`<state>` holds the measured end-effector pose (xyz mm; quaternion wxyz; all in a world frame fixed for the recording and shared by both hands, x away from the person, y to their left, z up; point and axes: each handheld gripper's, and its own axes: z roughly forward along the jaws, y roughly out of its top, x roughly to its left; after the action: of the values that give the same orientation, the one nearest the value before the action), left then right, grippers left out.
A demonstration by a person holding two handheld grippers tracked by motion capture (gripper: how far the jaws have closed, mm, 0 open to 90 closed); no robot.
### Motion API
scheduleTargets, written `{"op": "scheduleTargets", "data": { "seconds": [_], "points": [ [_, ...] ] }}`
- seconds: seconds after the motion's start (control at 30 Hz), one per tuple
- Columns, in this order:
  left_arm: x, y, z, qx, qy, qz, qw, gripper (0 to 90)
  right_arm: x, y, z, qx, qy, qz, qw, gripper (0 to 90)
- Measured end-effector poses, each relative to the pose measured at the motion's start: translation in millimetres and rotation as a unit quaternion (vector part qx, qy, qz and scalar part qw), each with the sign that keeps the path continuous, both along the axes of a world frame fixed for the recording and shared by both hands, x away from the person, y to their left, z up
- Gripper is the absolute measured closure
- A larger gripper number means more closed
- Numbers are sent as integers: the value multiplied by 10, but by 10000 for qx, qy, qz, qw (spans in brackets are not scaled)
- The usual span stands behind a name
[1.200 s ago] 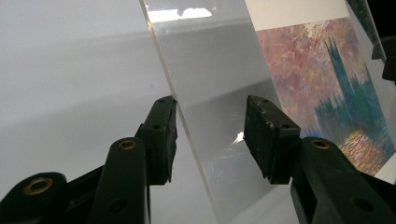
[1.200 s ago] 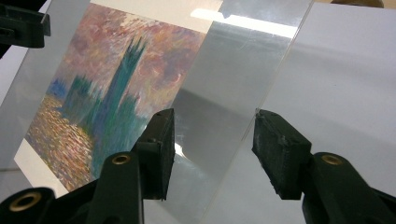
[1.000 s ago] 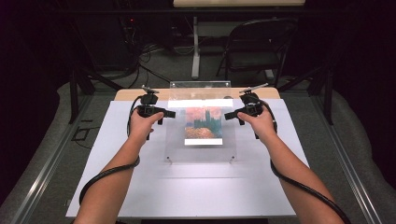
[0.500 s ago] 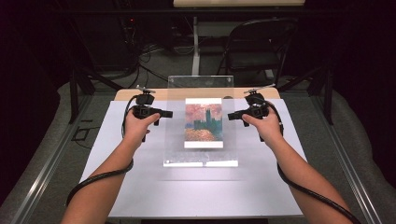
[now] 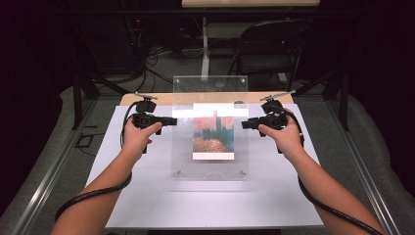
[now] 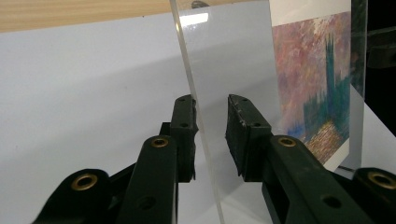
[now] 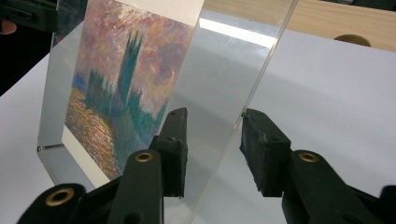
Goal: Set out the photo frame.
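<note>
The clear acrylic frame (image 5: 210, 128) with a painted print (image 5: 213, 133) inside stands tilted up off the white desk (image 5: 147, 205), its lower edge apparently resting there while the top leans away from the person. The left gripper (image 5: 172, 120) sits at the frame's left edge and the right gripper (image 5: 244, 124) at its right edge.

In the left gripper view the frame's edge (image 6: 194, 112) runs between the jaws: one pad lies against it or very nearly so, and the other stands off with a clear gap. In the right gripper view the edge (image 7: 243, 112) likewise passes between the jaws, seeming to brush the right-hand pad, with a wide gap to the left one. Both pairs of jaws have just been closing around the edges, at a middling width, and neither pair pinches the frame yet.

To do this step well, both should close together and evenly, so the frame is not pushed sideways or twisted. Each edge ought to sit deep between the pads, not at the tips, since smooth acrylic will likely slip. The lift should wait until both sides bite.

The transparent edges are hard to follow against the white desk, so actual contact on the near pads is uncertain. The frame's top corners are cut off in both gripper views.
</note>
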<state>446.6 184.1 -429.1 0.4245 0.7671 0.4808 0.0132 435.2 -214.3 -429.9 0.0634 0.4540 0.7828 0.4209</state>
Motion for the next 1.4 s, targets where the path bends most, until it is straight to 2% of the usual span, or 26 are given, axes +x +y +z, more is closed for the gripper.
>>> {"op": "scheduleTargets", "data": {
  "seconds": [0.73,1.13,1.4],
  "points": [
    [-294,62,123,36,-267,-174,9995,781,-277,-11,137,-150,-270,35,9995,751],
    [-410,59,162,119,-388,-190,9990,789,-391,-4,180,-180,-307,23,9994,757],
    [-501,65,184,94,-431,-201,9988,789,-469,-5,210,-198,-330,57,9992,757]
  ]
}}
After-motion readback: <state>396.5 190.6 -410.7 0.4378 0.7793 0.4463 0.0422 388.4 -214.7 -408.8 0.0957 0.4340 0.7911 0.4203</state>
